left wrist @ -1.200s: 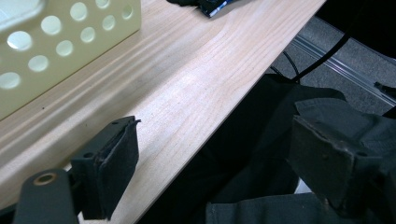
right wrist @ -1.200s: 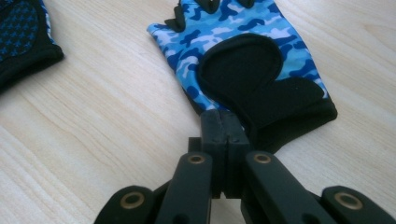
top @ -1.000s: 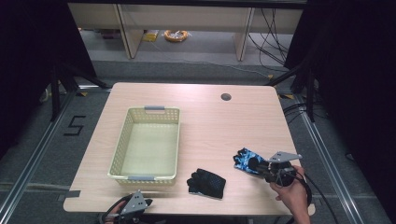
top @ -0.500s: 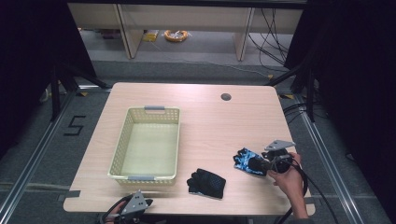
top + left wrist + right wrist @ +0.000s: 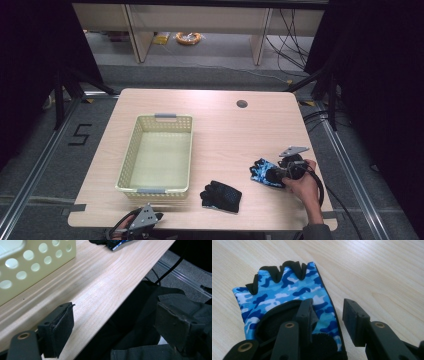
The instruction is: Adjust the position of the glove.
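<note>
A blue camouflage fingerless glove (image 5: pixel 261 170) lies flat on the wooden table (image 5: pixel 225 130) at the front right. My right gripper (image 5: pixel 274 175) sits at its wrist end, held by a hand (image 5: pixel 305 189). In the right gripper view the glove (image 5: pixel 284 293) spreads out ahead and my right gripper (image 5: pixel 328 307) is open, one jaw over the glove's cuff and the other over bare wood just past its edge. A black glove (image 5: pixel 221 195) lies near the front edge. My left gripper (image 5: pixel 144 223) hangs at the table's front edge, open (image 5: pixel 117 321) with nothing between its jaws.
A pale yellow perforated basket (image 5: pixel 129 160) stands on the left half of the table, with its wall (image 5: pixel 30 267) close to the left gripper. A round cable hole (image 5: pixel 242 104) is at the back right. Floor rails and dark drapes flank the table.
My right gripper has moved a little left and away from the front edge, closing in on the blue glove's cuff. The gloves, basket and left gripper have stayed put.
</note>
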Motion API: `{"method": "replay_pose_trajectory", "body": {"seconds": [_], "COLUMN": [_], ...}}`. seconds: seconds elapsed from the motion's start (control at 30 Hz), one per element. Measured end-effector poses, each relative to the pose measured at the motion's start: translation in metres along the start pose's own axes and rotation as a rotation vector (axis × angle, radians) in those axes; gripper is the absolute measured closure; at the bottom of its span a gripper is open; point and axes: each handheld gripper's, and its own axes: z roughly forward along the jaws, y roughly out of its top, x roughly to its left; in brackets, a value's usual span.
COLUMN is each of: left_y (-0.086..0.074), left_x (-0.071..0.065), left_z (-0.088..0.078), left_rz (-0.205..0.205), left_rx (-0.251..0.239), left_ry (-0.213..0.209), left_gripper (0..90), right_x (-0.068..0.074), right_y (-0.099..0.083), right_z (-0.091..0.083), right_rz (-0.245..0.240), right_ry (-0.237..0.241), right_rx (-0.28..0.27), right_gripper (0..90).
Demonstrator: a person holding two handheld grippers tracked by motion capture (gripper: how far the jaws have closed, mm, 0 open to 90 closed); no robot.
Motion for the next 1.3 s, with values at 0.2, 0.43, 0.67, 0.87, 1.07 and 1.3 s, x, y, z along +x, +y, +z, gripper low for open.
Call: {"method": "replay_pose_trajectory", "body": {"seconds": [0.2,0.43,0.67,0.87,1.07,1.3], "left_y": [-0.001,-0.001,-0.001,-0.001,-0.001,-0.001], "left_x": [-0.002,-0.001,0.000,0.000,0.000,-0.001], "left_z": [0.001,0.000,0.000,0.001,0.000,0.000], "left_rz": [-0.032,0.000,-0.002,0.003,0.006,0.005], "left_rx": [-0.022,0.003,0.000,0.005,0.008,0.006], "left_ry": [-0.001,0.000,0.002,0.007,0.007,0.008], "left_gripper": [15.7,15.7,15.7,15.7,15.7,15.7], "right_x": [-0.003,-0.002,-0.001,0.000,0.014,0.034], "right_y": [-0.007,-0.008,-0.007,-0.001,0.015,0.030], "right_z": [0.003,0.001,0.001,-0.018,-0.043,-0.064], "right_rz": [0.034,0.019,-0.015,-0.013,-0.090,-0.098], "right_ry": [0.037,0.074,0.049,0.071,0.090,0.169], "right_rx": [-0.055,-0.038,-0.052,-0.103,-0.190,-0.265], "right_gripper": [65.5,81.9,88.4,88.7,88.7,88.8]}}
